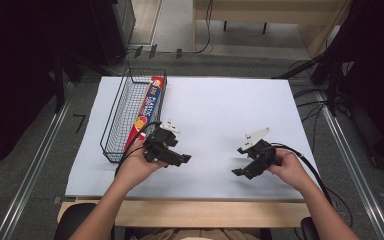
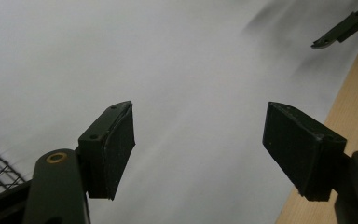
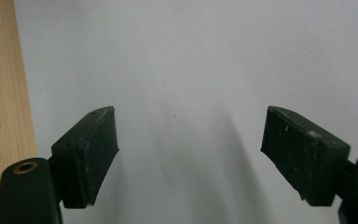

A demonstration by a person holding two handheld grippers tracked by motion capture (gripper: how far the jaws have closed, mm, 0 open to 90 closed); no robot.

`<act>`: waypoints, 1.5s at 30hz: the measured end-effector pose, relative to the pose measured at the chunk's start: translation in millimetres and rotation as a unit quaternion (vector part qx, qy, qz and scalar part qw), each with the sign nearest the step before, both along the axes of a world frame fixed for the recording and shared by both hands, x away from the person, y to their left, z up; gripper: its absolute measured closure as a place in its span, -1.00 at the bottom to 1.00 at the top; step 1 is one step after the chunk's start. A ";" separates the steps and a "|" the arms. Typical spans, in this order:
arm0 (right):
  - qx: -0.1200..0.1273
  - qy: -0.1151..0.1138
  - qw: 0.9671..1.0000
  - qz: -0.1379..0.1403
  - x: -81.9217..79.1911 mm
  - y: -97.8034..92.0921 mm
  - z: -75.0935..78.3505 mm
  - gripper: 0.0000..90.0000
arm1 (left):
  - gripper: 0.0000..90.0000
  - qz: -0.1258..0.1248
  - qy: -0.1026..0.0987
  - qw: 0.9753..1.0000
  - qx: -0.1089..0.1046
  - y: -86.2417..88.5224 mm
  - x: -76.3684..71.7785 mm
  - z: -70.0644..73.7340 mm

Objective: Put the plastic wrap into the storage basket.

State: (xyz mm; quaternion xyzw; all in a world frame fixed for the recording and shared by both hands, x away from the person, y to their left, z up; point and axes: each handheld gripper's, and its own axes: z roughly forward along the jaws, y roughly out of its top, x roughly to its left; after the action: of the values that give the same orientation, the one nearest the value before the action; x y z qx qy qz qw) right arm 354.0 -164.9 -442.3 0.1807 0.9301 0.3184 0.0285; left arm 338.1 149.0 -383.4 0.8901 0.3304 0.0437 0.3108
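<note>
Where white sheet [image 1: 220, 115] covers table (wood edge [image 1: 180, 212]), grippers hover.

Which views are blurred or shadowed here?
Left gripper view: the white sheet smears into streaks, motion blur, while the left gripper stays sharp. Right gripper view: steady, soft shadows under the right gripper. High view: evenly lit table, dark surroundings, wire basket readable.

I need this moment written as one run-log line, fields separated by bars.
left gripper: open, empty | right gripper: open, empty | red plastic-wrap box: lying in black wire basket | both grippers above white table sheet
</note>
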 end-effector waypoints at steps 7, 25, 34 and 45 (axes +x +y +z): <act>-0.002 0.000 1.000 0.001 -0.2 0.6 -0.9 -0.58 | -0.43 -0.024 0.014 1.000 -0.010 -7.9 -4.6 -10.2; -0.004 0.001 1.000 0.007 0.0 1.6 -2.0 -0.58 | -0.43 -0.029 0.011 1.000 -0.008 -7.4 -4.3 -19.1; -0.005 0.002 1.000 0.008 -0.4 2.1 -2.4 -0.58 | -0.43 -0.026 0.014 1.000 -0.003 -5.6 -2.3 -22.9; -0.009 0.002 1.000 0.009 -0.3 2.4 -3.4 -0.58 | -0.45 -0.027 0.014 0.999 0.012 -7.7 -1.1 -31.2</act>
State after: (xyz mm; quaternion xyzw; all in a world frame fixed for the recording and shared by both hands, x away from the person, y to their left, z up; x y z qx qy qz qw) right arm 353.7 -162.5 -445.6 0.1724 0.9346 0.3102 0.0255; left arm 337.0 141.3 -414.6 0.9029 0.3100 0.0265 0.2966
